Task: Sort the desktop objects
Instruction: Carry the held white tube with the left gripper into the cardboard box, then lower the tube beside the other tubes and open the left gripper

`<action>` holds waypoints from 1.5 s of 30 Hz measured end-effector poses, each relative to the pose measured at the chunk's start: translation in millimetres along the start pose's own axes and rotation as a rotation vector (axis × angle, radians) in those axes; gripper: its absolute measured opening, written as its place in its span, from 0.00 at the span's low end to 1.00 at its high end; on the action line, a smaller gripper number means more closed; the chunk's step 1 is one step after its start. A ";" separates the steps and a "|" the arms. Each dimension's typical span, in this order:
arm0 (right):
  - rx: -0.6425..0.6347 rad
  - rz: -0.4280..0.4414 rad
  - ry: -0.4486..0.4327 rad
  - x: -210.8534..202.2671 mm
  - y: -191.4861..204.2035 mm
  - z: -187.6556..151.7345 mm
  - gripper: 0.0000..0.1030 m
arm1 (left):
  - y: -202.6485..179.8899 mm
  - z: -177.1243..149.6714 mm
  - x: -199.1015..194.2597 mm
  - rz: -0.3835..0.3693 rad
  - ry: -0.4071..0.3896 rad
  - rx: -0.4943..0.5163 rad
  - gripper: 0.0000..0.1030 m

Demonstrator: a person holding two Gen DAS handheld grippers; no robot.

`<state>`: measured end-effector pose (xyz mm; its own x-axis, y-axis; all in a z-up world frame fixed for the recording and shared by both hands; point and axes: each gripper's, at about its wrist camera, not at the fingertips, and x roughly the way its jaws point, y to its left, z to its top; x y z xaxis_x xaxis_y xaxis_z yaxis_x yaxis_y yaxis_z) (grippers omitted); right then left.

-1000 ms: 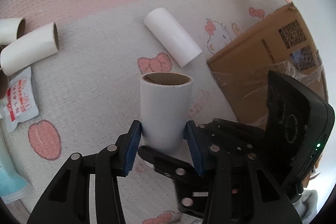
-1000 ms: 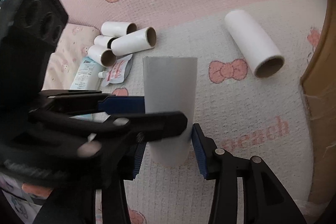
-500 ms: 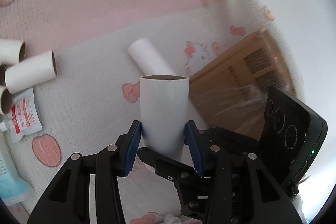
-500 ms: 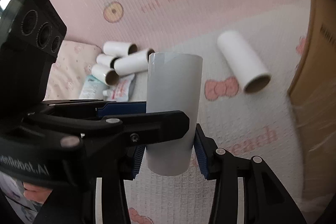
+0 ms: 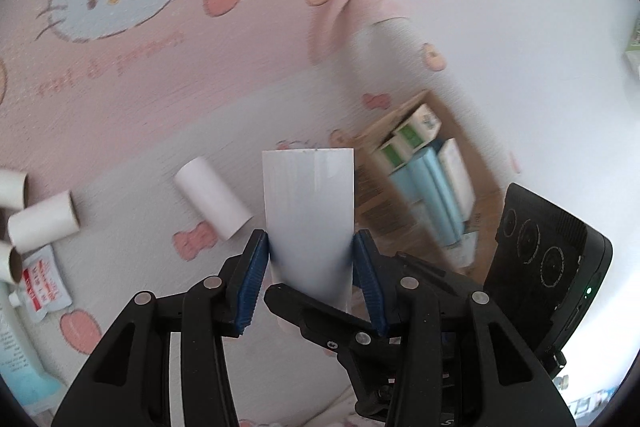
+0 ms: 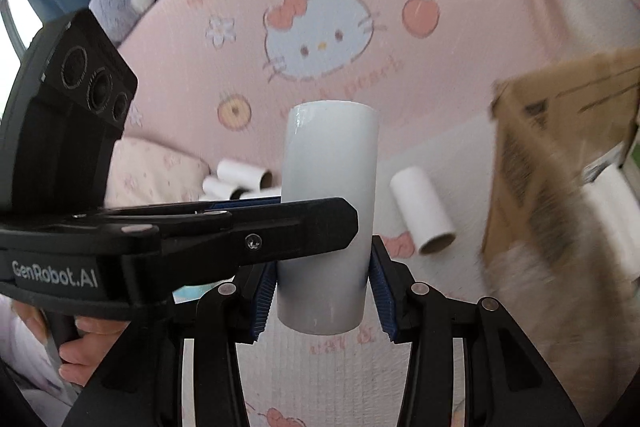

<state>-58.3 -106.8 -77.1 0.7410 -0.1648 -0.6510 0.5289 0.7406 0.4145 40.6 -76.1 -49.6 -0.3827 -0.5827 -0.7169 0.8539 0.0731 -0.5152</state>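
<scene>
Left tongs (image 5: 310, 281): pinching the white tube (image 5: 309, 223) upright between the blue pads, lifted clear of the bed (image 5: 132, 155).
Right tongs (image 6: 322, 293): also clamping the same white tube (image 6: 328, 211), from the other side.
Loose tube (image 5: 214, 203): lying on its side on the blanket, just left of the held one.
Tube pile (image 5: 42, 221): lying at the bed's left edge, beside a sachet (image 5: 44, 281).
Cardboard box (image 5: 424, 179): sitting open at the right edge, cartons showing inside.
</scene>
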 end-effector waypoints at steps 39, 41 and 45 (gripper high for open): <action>0.206 -0.095 0.154 -81.5 -134.2 54.5 0.39 | -141.2 63.2 116.3 -0.001 0.286 0.306 0.46; 0.215 -0.085 0.170 -76.6 -138.1 53.2 0.39 | -135.9 64.5 121.5 -0.004 0.314 0.284 0.46; 0.227 -0.078 0.212 -66.3 -141.8 51.6 0.39 | -123.5 67.5 128.6 -0.013 0.357 0.228 0.46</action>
<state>-161.2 -234.5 -59.9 0.6044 -0.0579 -0.7945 0.6769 0.5632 0.4739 -90.3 -214.7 -46.4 -0.4576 -0.2624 -0.8496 0.8891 -0.1362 -0.4369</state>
